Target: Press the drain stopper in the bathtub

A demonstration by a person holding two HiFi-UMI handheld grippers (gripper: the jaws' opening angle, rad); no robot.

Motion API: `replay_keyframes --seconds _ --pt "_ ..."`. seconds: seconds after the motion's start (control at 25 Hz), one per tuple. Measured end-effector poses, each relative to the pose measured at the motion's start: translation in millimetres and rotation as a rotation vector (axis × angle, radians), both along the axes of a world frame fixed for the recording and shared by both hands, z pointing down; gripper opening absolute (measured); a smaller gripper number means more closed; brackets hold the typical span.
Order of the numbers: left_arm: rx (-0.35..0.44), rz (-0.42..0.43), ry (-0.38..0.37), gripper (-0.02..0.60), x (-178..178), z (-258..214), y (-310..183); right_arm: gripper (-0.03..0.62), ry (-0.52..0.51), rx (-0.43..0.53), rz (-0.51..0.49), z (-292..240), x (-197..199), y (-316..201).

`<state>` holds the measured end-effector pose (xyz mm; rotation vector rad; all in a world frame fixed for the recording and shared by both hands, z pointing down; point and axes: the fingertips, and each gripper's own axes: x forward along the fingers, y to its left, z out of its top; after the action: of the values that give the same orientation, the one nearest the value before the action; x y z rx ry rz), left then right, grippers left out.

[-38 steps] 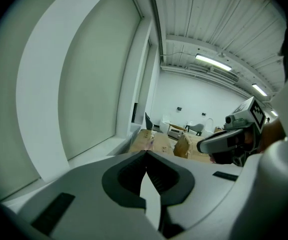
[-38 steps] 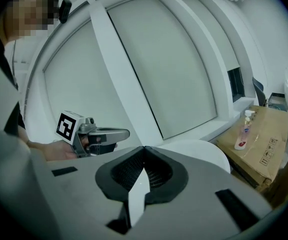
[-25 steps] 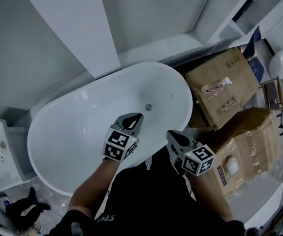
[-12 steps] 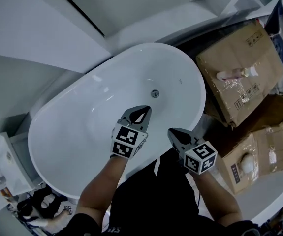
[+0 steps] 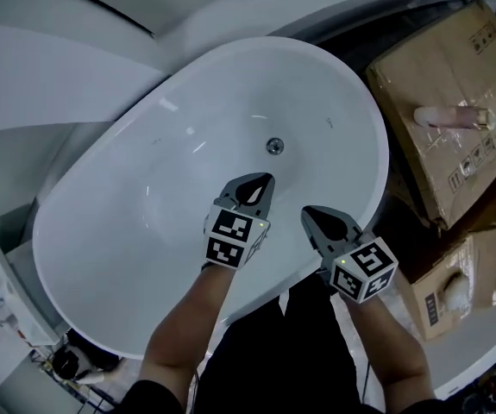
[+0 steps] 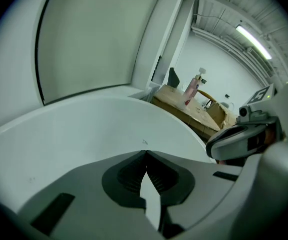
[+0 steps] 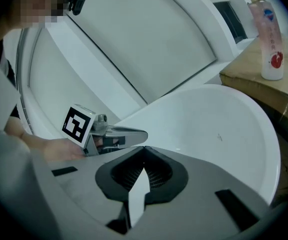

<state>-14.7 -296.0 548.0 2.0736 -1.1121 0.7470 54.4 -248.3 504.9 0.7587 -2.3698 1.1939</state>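
A white oval bathtub [image 5: 127, 257] fills the head view, with a small round metal drain stopper [image 5: 274, 146] on its floor toward the far right. My left gripper [image 5: 266, 179] hovers over the tub, shut with nothing in it, its tip a short way short of the stopper. My right gripper [image 5: 309, 213] is over the tub's near rim, also shut and empty. In the left gripper view the shut tips [image 6: 146, 152] point at the tub's far wall [image 6: 83, 129]; the stopper is hidden there. The right gripper view shows its shut tips [image 7: 145, 148] and the left gripper [image 7: 133, 134] beside them.
Cardboard boxes [image 5: 442, 119] stand right of the tub, a pink bottle [image 5: 448, 117] lying on the top one; the bottle [image 7: 270, 36] also shows in the right gripper view. A white wall and ledge [image 5: 75, 59] run behind the tub. A small white unit [image 5: 10, 309] sits at lower left.
Both grippers have moved forward over the tub, the left tip nearer the drain stopper. The head view has tilted down, so the tub sits larger and more central.
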Motion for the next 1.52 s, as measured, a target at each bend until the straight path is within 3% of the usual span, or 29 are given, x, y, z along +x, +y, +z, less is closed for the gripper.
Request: replay_keyframes --seconds 0.36,0.92,1.16,1.28,1.52 --pt "-0.053 0.013 -0.013 0.011 1 129 -13 0.015 0.016 0.011 -0.012 94 -12 -18" --pt "-0.155 0.112 -0.113 0.011 -3 310 -22 0.014 0.023 0.048 -0.069 183 -45 -63" --pt "-0.183 0.072 -0.160 0.011 -13 382 -35 0.015 -0.013 0.009 -0.095 201 -57 -59" --pt "-0.189 0.102 -0.185 0.016 -9 406 -34 0.015 -0.035 -0.005 -0.122 201 -62 -53" --pt "-0.233 0.110 -0.178 0.074 -4 437 -33 0.014 -0.049 -0.005 -0.128 200 -65 -52"
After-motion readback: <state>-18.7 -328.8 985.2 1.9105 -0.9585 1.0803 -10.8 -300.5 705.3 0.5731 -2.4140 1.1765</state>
